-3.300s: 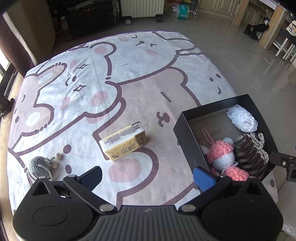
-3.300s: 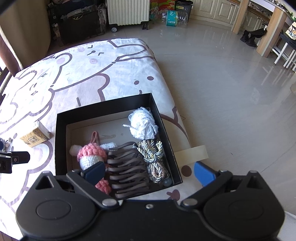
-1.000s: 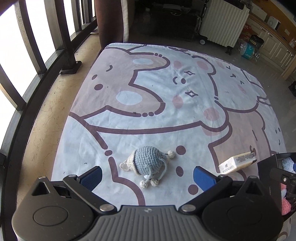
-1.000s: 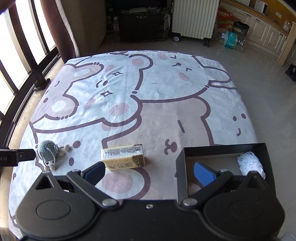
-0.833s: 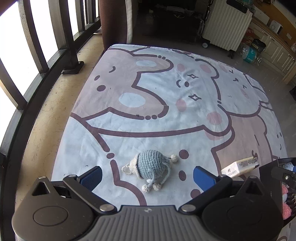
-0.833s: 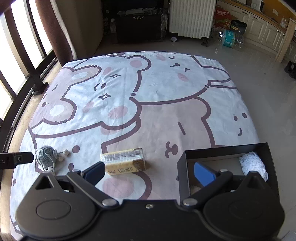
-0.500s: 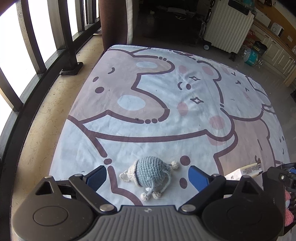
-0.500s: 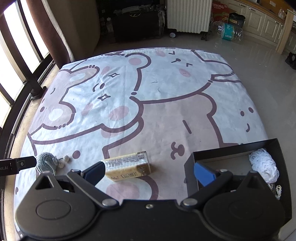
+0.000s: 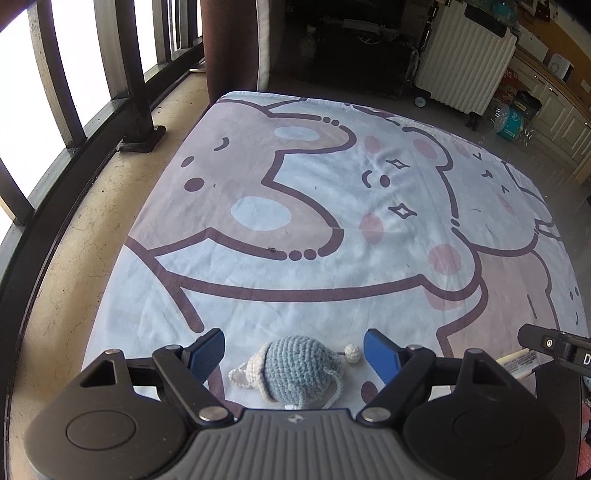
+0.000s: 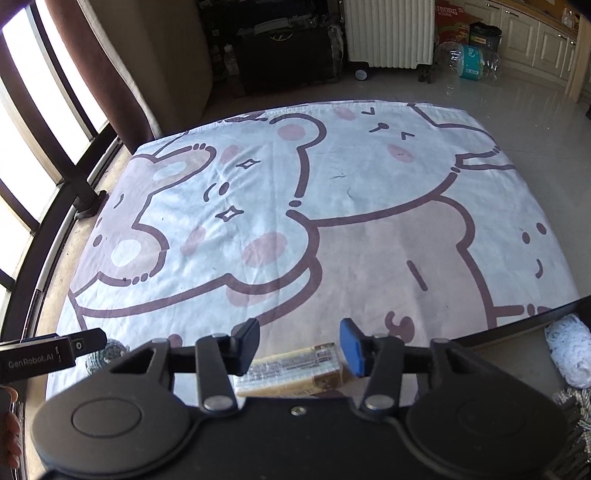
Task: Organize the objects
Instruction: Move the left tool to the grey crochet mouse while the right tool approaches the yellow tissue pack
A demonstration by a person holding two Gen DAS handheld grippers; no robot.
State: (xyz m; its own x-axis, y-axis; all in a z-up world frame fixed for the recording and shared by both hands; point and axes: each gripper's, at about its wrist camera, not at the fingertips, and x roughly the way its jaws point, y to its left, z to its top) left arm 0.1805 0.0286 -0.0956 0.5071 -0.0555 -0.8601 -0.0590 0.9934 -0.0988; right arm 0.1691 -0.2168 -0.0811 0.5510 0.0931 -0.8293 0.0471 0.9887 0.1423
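Note:
A blue-grey crocheted toy (image 9: 299,365) with cream ears lies on the bear-print mat (image 9: 332,221). It sits between the fingers of my left gripper (image 9: 293,350), whose jaws are closing; the blue pads (image 9: 380,354) stand just clear of it. A yellow packet (image 10: 291,373) lies crosswise under my right gripper (image 10: 299,345). Those jaws are closing too, and the pads (image 10: 351,347) hover over the packet's ends without pressing. The left wrist view also shows the right gripper (image 9: 554,347) at the far right, with the packet (image 9: 517,363) beside it.
An open black box (image 10: 535,317) sits at the mat's right edge and holds a white crochet piece (image 10: 565,354) and a striped cord (image 10: 576,402). Window bars (image 9: 136,74) line the left. A white radiator (image 10: 388,33) and dark furniture stand beyond the mat.
Both grippers have sunk closer to the mat. The left jaws narrowed around the toy. The right jaws, wide half a second ago, have drawn in sharply over the packet.

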